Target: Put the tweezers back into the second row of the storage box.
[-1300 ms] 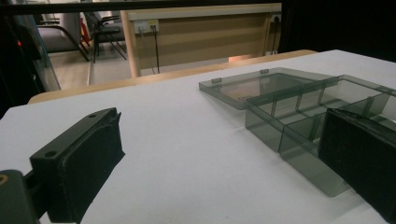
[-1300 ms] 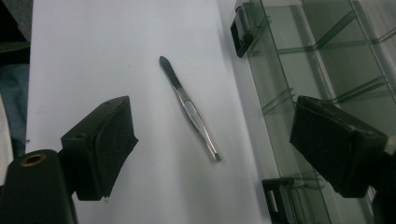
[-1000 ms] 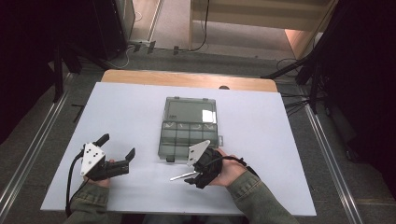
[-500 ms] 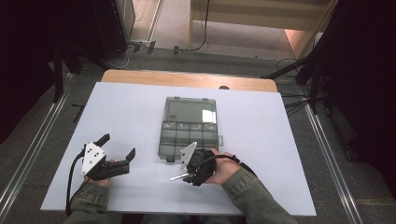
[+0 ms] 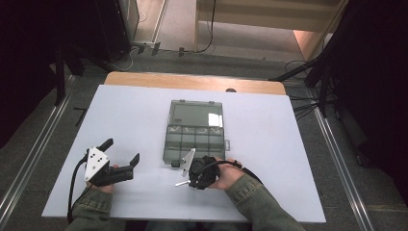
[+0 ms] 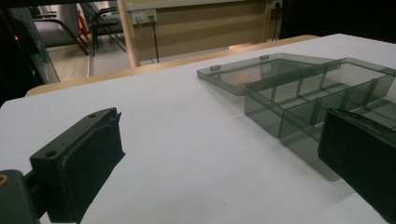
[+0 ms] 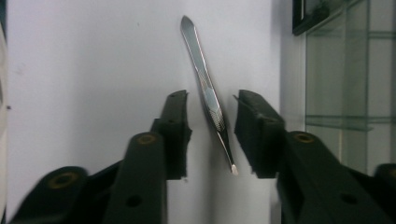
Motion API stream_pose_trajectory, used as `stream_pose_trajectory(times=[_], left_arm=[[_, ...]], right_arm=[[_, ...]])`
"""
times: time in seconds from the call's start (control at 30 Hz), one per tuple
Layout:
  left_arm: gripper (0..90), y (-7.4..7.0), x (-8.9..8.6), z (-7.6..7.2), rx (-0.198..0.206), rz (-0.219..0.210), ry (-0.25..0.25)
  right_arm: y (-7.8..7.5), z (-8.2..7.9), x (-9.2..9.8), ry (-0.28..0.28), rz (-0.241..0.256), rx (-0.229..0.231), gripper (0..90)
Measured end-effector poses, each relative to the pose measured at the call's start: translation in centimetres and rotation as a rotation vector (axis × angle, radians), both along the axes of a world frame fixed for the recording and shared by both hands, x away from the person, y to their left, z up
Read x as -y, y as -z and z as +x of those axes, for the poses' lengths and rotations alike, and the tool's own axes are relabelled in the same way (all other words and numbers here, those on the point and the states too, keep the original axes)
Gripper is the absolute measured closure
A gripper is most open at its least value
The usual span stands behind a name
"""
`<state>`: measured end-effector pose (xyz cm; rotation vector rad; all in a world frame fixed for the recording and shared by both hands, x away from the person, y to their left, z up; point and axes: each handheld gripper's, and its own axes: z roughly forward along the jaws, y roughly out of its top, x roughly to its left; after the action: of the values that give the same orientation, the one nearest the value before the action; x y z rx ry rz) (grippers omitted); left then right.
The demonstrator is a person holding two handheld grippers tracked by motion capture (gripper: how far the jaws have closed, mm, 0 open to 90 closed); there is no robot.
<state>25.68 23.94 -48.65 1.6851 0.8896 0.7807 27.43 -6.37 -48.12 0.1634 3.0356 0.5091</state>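
You sit at a white table. A smoky clear compartment box lies open at its centre, its lid folded flat toward the far side. Your left gripper rests near the left front of the table, well apart from the box, jaws spread wide and empty. Your right gripper sits just in front of the box's near edge, jaws released and parted on either side of metal tweezers. The tweezers lie flat on the table between the jaws, with gaps showing on both sides.
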Motion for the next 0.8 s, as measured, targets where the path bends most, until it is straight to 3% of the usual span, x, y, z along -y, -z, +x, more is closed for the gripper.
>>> stream_pose_trajectory(times=[0.03, 0.07, 0.13, 0.27, 0.53, 0.8], left_arm=[[0.0, 0.0, 0.0, 0.0, 0.0, -0.001, 0.0], [0.0, 0.0, 0.0, 0.0, 0.0, -0.002, -0.003], [0.0, 0.0, 0.0, 0.0, -0.001, -0.002, -0.003], [0.0, 0.0, 0.0, 0.0, -0.001, -0.002, -0.002], [0.0, 0.0, 0.1, -0.1, -0.004, 0.006, 0.005], [0.0, 0.0, 0.1, -0.1, -0.002, 0.0, 0.002]], right_arm=[[0.0, 0.1, 0.0, -0.006, 0.012, -0.011, 74.5], [0.0, 0.0, 0.0, -0.013, 0.01, -0.023, 83.8], [0.0, -0.2, -0.1, -0.019, 0.008, -0.012, 85.6], [0.0, -0.2, -0.1, -0.017, 0.014, -0.01, 85.9], [-0.3, -0.1, 0.4, -0.001, 0.049, -0.049, 85.9], [-2.3, -0.3, 1.4, -0.005, 0.172, -0.018, 85.8]])
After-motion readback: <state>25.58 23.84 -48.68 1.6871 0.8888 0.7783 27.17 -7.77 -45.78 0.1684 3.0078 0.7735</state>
